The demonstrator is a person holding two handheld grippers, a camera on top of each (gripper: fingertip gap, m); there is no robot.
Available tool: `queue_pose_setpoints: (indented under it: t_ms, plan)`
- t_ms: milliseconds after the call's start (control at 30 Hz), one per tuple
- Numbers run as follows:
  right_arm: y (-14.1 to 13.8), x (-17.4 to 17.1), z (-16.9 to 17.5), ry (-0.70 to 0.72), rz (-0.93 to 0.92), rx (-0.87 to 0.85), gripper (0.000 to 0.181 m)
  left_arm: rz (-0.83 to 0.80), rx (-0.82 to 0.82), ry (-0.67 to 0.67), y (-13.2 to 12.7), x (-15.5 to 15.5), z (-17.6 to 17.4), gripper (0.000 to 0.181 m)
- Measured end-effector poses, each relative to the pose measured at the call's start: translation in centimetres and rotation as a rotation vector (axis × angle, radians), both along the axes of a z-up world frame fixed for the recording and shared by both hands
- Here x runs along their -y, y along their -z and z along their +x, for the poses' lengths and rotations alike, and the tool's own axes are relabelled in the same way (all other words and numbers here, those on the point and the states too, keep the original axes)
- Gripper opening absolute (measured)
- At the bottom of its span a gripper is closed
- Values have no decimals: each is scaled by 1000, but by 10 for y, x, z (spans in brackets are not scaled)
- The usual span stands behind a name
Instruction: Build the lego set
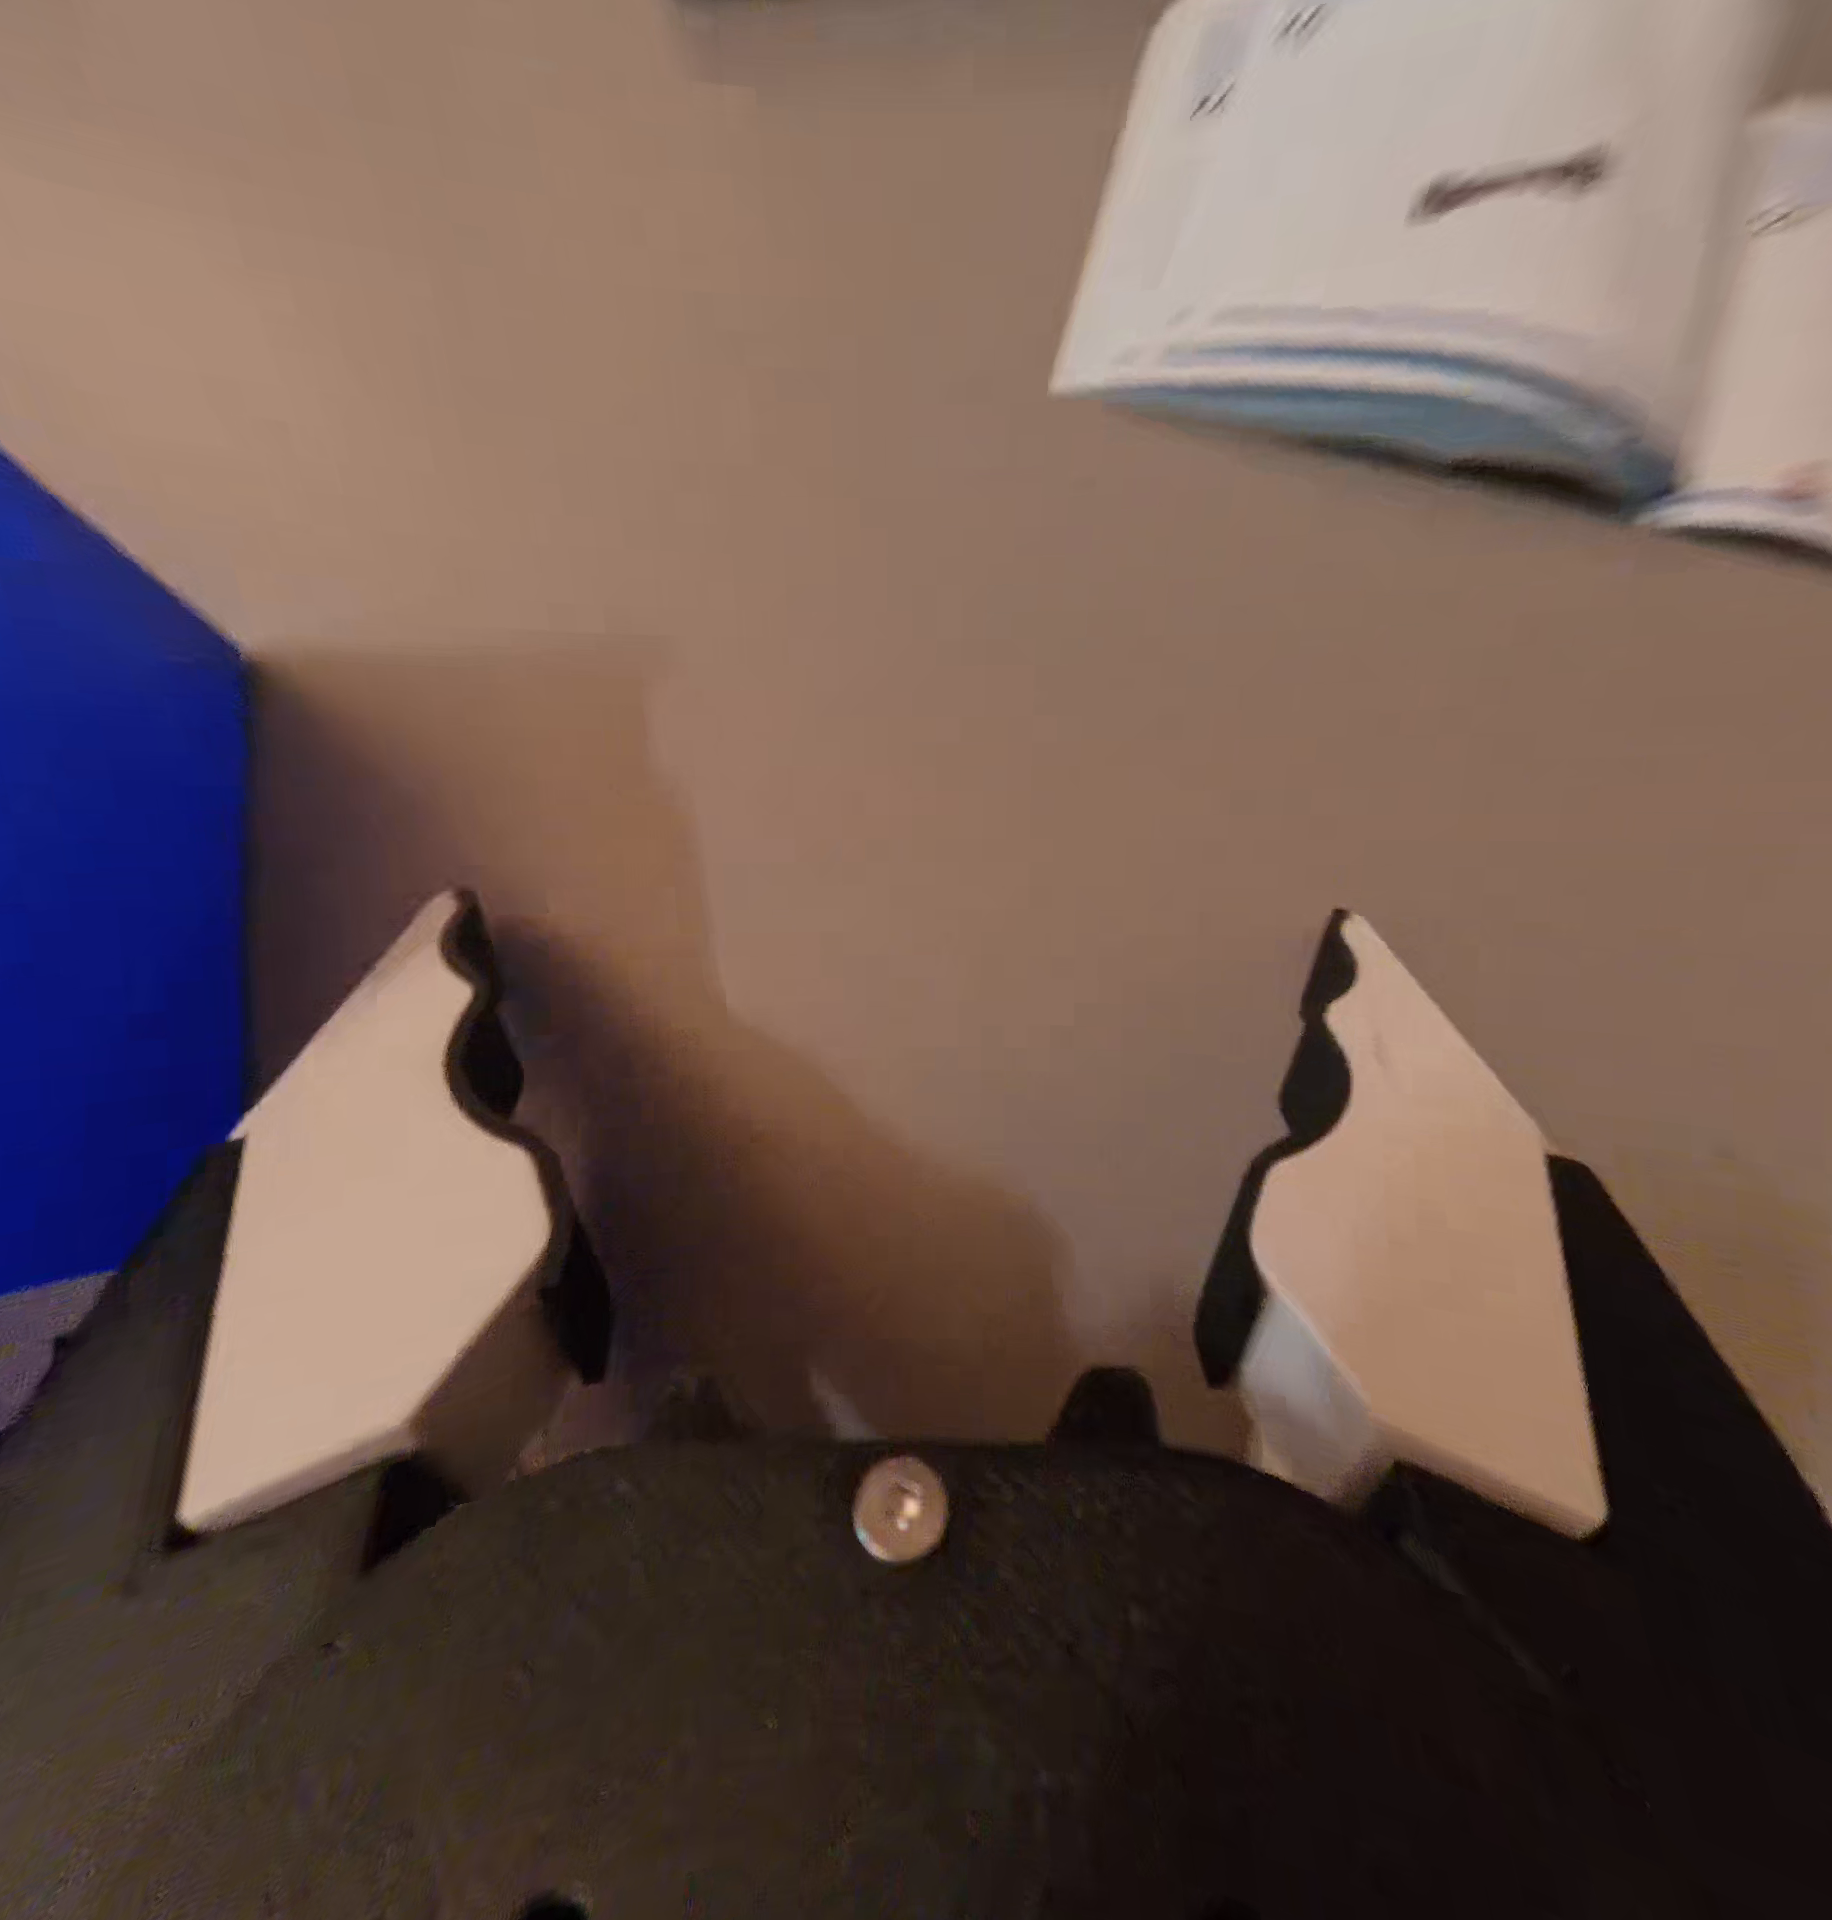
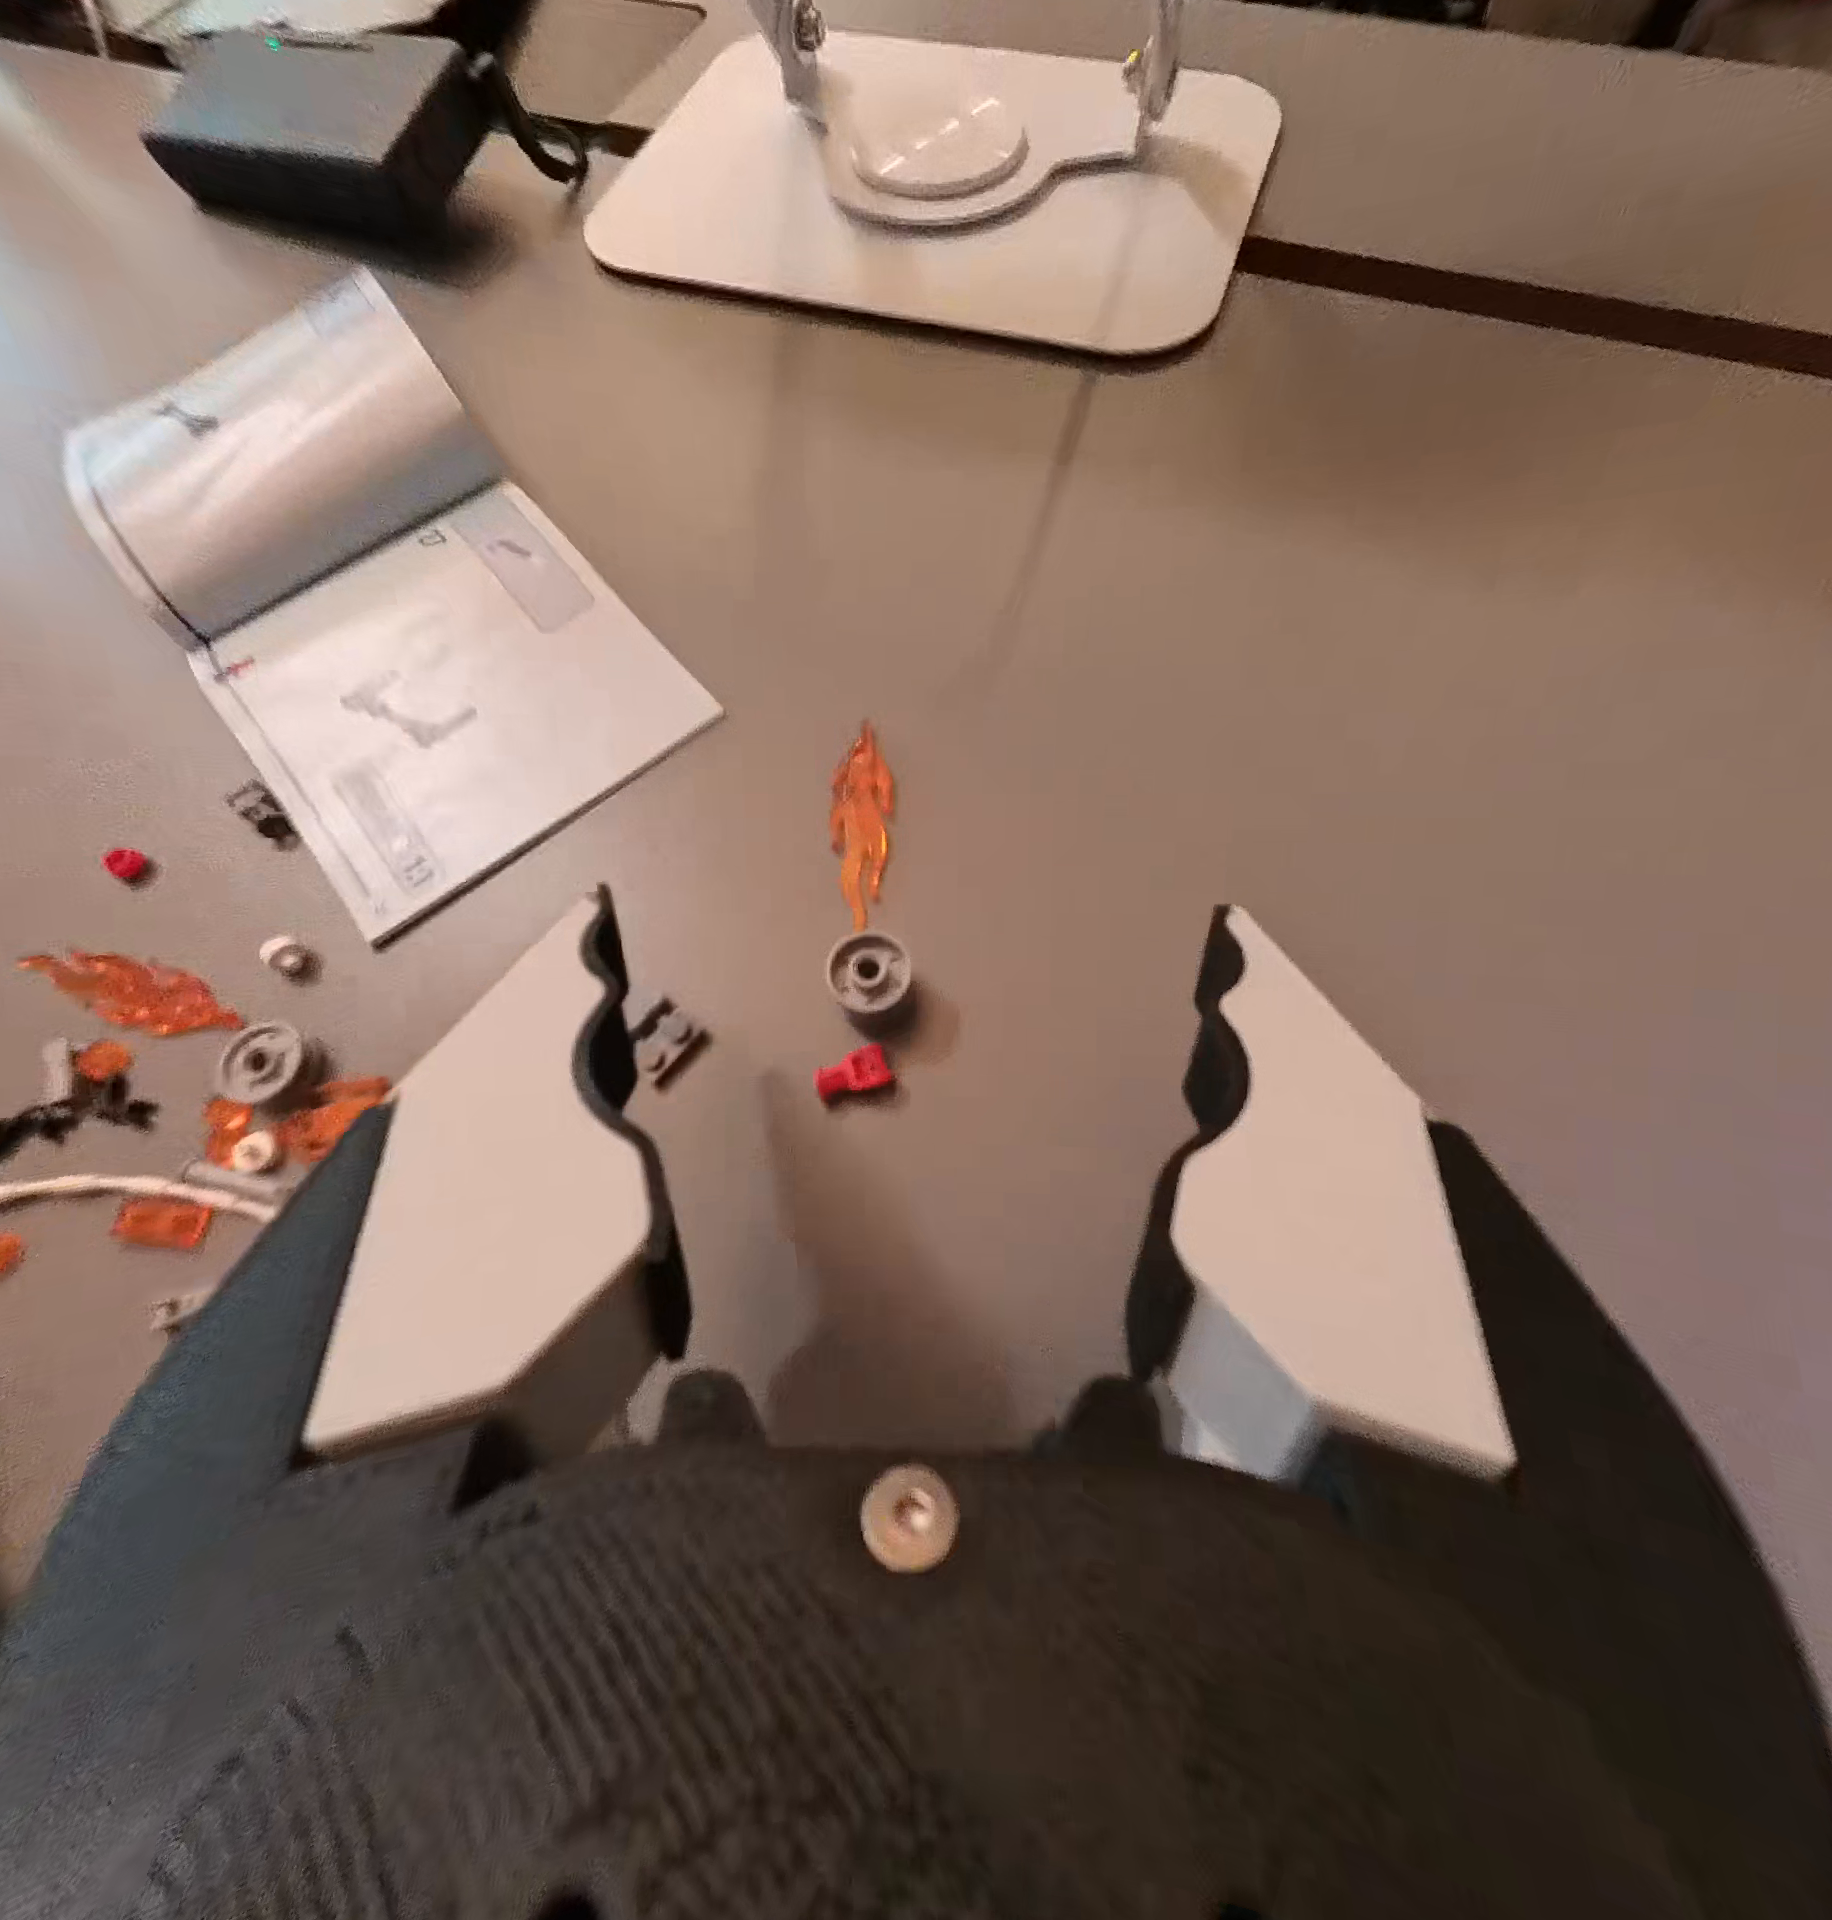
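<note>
Both my tongs are spread and empty — right tongs (image 2: 907, 914) could easily knock the tiny red piece (image 2: 856, 1072) or topple the flame piece (image 2: 863, 821).

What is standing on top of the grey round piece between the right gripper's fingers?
An orange flame piece appears to stand in the grey round piece. Its peg and the socket are too blurred to show whether it is seated.

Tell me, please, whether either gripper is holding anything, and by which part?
Nothing is held. The left gripper and the right gripper are both open and empty above the table.
</note>
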State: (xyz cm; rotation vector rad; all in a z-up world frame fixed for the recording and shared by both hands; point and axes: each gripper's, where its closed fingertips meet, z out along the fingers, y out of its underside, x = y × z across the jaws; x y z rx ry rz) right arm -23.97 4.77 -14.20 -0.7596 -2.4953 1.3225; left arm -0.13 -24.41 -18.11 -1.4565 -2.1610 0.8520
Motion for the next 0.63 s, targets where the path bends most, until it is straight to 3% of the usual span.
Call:
queue_pose_setpoints:
  t_ms: [33, 167, 367, 633]
  plan:
    - [4, 4, -2, 3, 14, -17, 113, 7, 39, -20, 6, 2, 2, 160]
    - [25, 5, -7, 41, 206, -114, 127, 29, 36, -44, 7, 3, 2, 160]
    - [26, 14, -1, 9, 186, -110, 118, 24, 38, -23, 7, 5, 2, 159]
    - [37, 6, -4, 80, 162, 49, 129, 21, 41, -22, 7, 5, 2, 159]
